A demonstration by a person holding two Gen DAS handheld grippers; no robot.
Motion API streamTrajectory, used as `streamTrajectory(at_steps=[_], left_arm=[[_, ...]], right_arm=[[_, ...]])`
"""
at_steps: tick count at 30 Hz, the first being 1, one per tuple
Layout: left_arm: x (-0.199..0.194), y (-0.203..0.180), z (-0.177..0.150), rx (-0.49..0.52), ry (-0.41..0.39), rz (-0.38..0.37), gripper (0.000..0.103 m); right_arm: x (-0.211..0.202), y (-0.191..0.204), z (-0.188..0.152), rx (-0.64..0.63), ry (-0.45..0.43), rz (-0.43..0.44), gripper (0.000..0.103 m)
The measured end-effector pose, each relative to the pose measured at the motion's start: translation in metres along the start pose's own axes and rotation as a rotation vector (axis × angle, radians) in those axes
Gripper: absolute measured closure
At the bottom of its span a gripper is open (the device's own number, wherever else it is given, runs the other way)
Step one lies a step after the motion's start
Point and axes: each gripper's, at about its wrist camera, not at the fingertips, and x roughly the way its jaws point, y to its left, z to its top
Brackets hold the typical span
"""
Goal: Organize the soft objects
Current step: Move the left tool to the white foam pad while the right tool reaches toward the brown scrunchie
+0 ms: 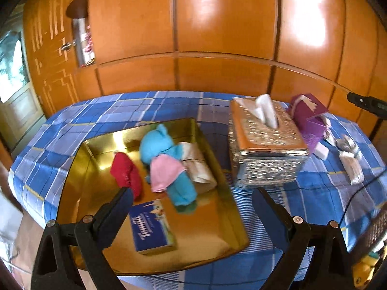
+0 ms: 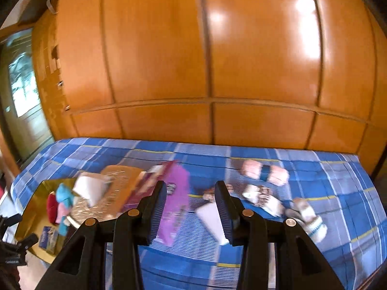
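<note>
In the left wrist view a gold tray (image 1: 212, 227) on the blue plaid cloth holds a turquoise plush bear (image 1: 169, 159) with a pink cloth, a red soft item (image 1: 127, 172), a beige roll (image 1: 197, 166) and a blue tissue pack (image 1: 151, 226). My left gripper (image 1: 192, 204) is open and empty above the tray's near part. In the right wrist view my right gripper (image 2: 191, 207) is open and empty above the cloth. A white item (image 2: 210, 220) lies just beyond it. Rolled socks (image 2: 264, 172) (image 2: 310, 220) lie to its right.
A silver tissue box (image 1: 263, 145) stands right of the tray, with a purple box (image 1: 310, 119) behind it; the purple box also shows in the right wrist view (image 2: 176, 200). Wooden wardrobe doors (image 1: 217, 36) rise behind the bed. A window is at far left.
</note>
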Motion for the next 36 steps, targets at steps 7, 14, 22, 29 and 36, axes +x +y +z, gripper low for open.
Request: streamTrajectory(at_steps=[7, 14, 22, 29, 36], left_arm=[[-0.002, -0.035, 0.004, 0.09, 0.009, -0.06, 0.004], [0.001, -0.079, 0.009, 0.193, 0.039, -0.159, 0.004], [0.016, -0.153, 0.021, 0.32, 0.119, -0.317, 0.008], [0.038, -0.23, 0.042, 0.377, 0.197, -0.433, 0.013], [0.087, -0.297, 0.06, 0.352, 0.299, -0.427, 0.014]], right_arm=[[0.016, -0.058, -0.005, 0.085, 0.027, -0.125, 0.062], [0.048, -0.125, -0.015, 0.169, 0.066, -0.289, 0.062], [0.053, -0.183, -0.039, 0.454, 0.114, -0.286, 0.062], [0.046, -0.185, -0.039, 0.498, 0.102, -0.227, 0.062], [0.039, -0.203, -0.042, 0.613, 0.059, -0.187, 0.062]])
